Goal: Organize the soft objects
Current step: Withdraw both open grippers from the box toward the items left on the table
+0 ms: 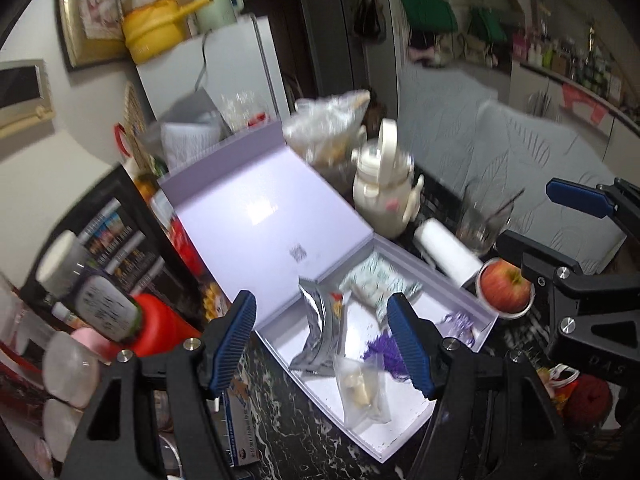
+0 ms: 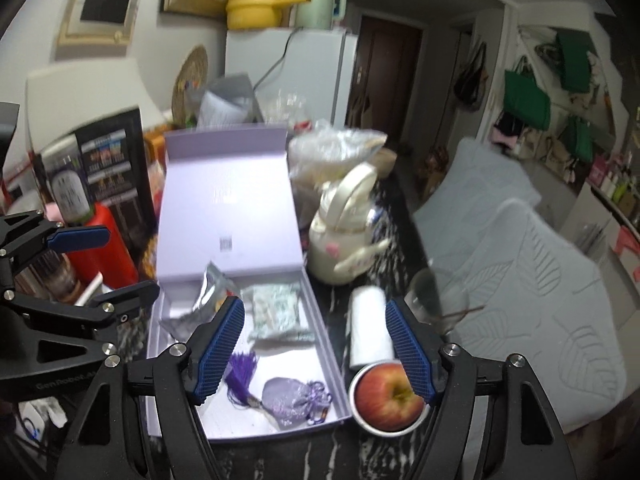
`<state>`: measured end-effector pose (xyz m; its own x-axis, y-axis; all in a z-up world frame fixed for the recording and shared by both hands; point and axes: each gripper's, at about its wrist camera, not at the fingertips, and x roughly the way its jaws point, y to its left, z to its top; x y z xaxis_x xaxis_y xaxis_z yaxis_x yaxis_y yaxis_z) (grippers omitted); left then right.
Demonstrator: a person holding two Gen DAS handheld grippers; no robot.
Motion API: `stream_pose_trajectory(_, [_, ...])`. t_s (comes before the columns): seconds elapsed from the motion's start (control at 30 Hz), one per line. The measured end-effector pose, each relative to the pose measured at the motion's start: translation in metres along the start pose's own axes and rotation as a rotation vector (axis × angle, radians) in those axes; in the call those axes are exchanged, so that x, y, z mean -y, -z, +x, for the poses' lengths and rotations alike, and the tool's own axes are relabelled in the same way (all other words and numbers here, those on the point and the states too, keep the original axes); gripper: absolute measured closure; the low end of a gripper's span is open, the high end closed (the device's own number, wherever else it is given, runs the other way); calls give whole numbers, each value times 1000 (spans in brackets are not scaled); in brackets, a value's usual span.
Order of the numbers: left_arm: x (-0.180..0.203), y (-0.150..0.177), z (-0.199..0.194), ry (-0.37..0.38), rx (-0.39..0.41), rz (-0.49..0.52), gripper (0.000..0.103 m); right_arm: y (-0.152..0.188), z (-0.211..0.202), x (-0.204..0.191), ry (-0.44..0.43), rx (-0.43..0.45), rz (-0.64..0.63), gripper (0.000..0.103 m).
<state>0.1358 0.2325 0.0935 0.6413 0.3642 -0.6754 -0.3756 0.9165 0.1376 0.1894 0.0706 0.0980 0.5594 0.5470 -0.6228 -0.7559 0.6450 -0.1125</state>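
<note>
An open lavender box (image 1: 460, 288) (image 2: 320, 332) lies on the dark marble counter, its lid (image 1: 256, 216) (image 2: 224, 200) tilted back. Inside lie a silver foil pouch (image 1: 320, 328) (image 2: 204, 300), a pale green patterned packet (image 1: 376, 284) (image 2: 276, 312), a clear bag with pale pieces (image 1: 362, 388), a purple tassel (image 1: 384, 350) (image 2: 242, 376) and a lilac drawstring sachet (image 2: 292, 398). My left gripper (image 1: 324, 348) is open and empty above the box's near end. My right gripper (image 2: 316, 352) is open and empty above the box's right edge; it also shows in the left wrist view (image 1: 532, 220).
An apple in a small bowl (image 1: 506, 286) (image 2: 388, 398), a white roll (image 1: 446, 252) (image 2: 368, 326), a glass (image 1: 482, 220) (image 2: 436, 300) and a cream teapot (image 1: 386, 196) (image 2: 344, 232) stand right of the box. Bottles, a red container (image 1: 160, 328) (image 2: 106, 248) and a black box crowd the left.
</note>
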Motion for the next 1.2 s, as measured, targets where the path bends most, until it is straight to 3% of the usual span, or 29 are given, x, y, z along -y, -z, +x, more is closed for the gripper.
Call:
stream_pose_trajectory(0.13, [1, -3, -33, 1, 83, -1, 34, -7, -29, 4, 14, 67, 5, 26])
stream_pose_trajectory(0.23, [3, 0, -56, 3, 139, 3, 23, -9, -53, 7, 25, 117, 4, 25])
stream_pose_trajectory(0.43, [11, 11, -96, 36, 221, 12, 20, -4, -102, 10, 52, 200, 9, 18])
stream_pose_trajectory(0.57, [18, 21, -113, 62, 240, 12, 20, 8, -128, 8, 65, 233, 3, 11])
stream_pose_trajectory(0.73, [33, 42, -128, 84, 261, 50, 20, 31, -155, 3, 94, 262, -15, 11])
stream_pose_trajectory(1.2, [77, 109, -141, 207, 223, 136, 20, 125, -193, -2, 111, 217, 57, 11])
